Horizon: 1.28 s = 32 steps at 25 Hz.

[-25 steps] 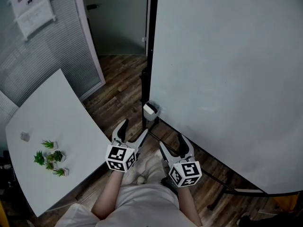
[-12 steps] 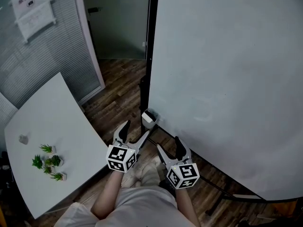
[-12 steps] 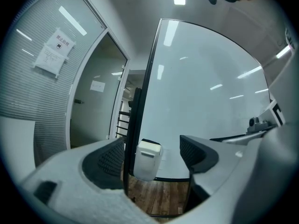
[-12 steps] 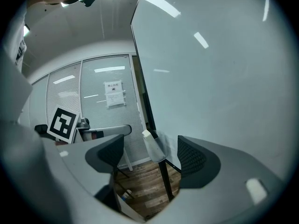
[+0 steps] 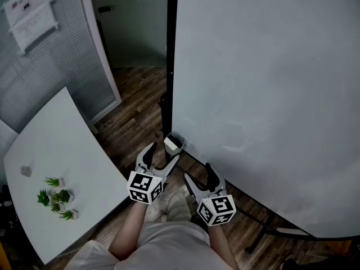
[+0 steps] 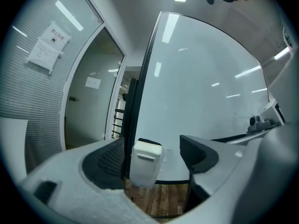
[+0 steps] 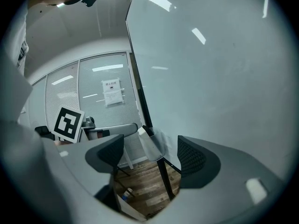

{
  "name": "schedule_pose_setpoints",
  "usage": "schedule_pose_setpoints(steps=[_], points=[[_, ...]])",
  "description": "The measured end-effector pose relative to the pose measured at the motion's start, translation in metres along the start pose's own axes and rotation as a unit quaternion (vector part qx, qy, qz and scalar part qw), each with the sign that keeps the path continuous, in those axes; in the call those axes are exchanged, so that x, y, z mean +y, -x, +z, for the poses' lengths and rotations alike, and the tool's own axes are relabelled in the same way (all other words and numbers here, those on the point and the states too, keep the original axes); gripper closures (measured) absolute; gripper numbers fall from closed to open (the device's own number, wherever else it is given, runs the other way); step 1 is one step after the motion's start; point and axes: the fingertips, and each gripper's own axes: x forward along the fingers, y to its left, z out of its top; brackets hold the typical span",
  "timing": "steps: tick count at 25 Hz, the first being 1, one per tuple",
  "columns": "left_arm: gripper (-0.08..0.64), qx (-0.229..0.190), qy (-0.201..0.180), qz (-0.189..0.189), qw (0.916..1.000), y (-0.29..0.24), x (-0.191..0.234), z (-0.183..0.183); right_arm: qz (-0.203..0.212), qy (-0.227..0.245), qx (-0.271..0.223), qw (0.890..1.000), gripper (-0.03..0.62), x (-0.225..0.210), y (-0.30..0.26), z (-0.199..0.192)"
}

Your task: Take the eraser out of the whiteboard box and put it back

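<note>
Item one: my left gripper, jaws wide, nothing between them. At its 12 o'clock is the whiteboard box, the eraser showing dark at its top. Item two: my right gripper, jaws wide, box at 11 o'clock.

Only a dark strip shows over the rim of the small white plastic box, at its twelve o'clock; too little to tell what it is. The large pale whiteboard is cut off by the head view's top and right edges. Print on the white paper wall notice is too small to read. At nine o'clock, the small grey lump on the white table cannot be identified.
</note>
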Motion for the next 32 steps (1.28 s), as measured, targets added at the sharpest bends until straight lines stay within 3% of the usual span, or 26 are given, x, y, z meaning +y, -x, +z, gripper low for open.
schedule_pose_setpoints(steps=[5,12,20,32], points=[[0.198,0.005,-0.008,-0.002,1.0000,-0.014,0.005,-0.001,0.011,-0.016,-0.006,1.000,0.236,-0.002,-0.004,0.002],[0.198,0.023,-0.057,-0.002,0.9981,-0.028,0.006,-0.004,0.021,-0.021,0.000,1.000,0.236,-0.003,-0.012,0.001],[0.198,0.027,-0.080,-0.011,0.9964,-0.040,0.007,-0.003,0.028,-0.023,0.002,0.999,0.239,-0.005,-0.018,0.003],[0.202,0.035,-0.081,-0.027,0.9957,-0.054,0.002,-0.011,0.033,-0.028,0.005,0.999,0.245,-0.013,-0.019,-0.001]])
